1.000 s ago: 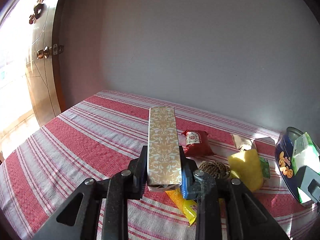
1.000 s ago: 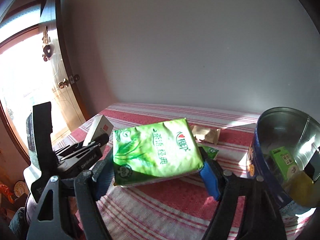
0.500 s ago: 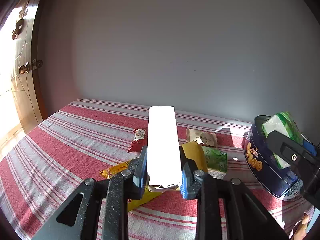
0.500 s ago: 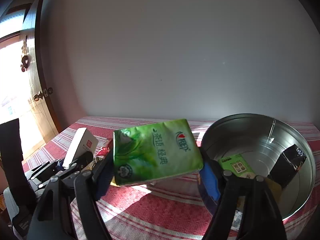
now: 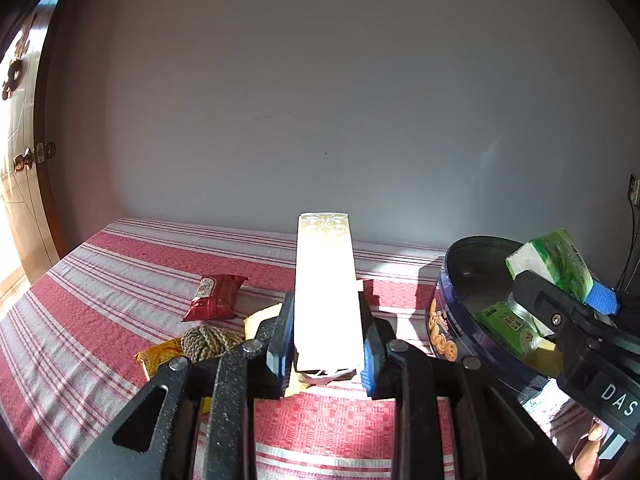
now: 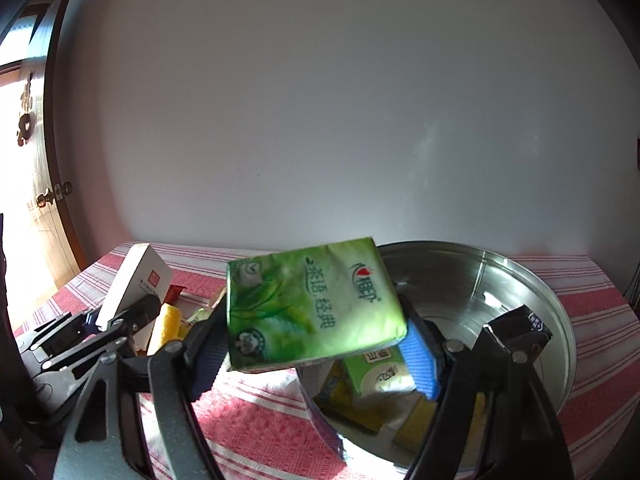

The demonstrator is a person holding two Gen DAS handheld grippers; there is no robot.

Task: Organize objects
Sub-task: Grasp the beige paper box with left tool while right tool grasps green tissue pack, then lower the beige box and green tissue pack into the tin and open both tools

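My right tool (image 6: 320, 344) clamps the green tissue pack (image 6: 312, 304) over the tin's (image 6: 560, 320) 9 o'clock rim. My left tool (image 5: 324, 340) grips the long patterned box (image 5: 325, 288) above the striped table (image 5: 100, 300); tin at 3 o'clock.

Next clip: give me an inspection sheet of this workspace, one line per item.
Surface: table under a red and white striped cloth.
Job's things: round cookie tin, open, already holding small packets; green tissue pack; long patterned box.
Clutter: red snack packet, knotted rope ball, yellow wrapper lie on the cloth.
Grippers: left claw shut on the long patterned box; right claw shut on the green tissue pack, held at the tin's rim.
Cables: dark cable down the wall at far right.
Surroundings: plain wall, wooden door at left.
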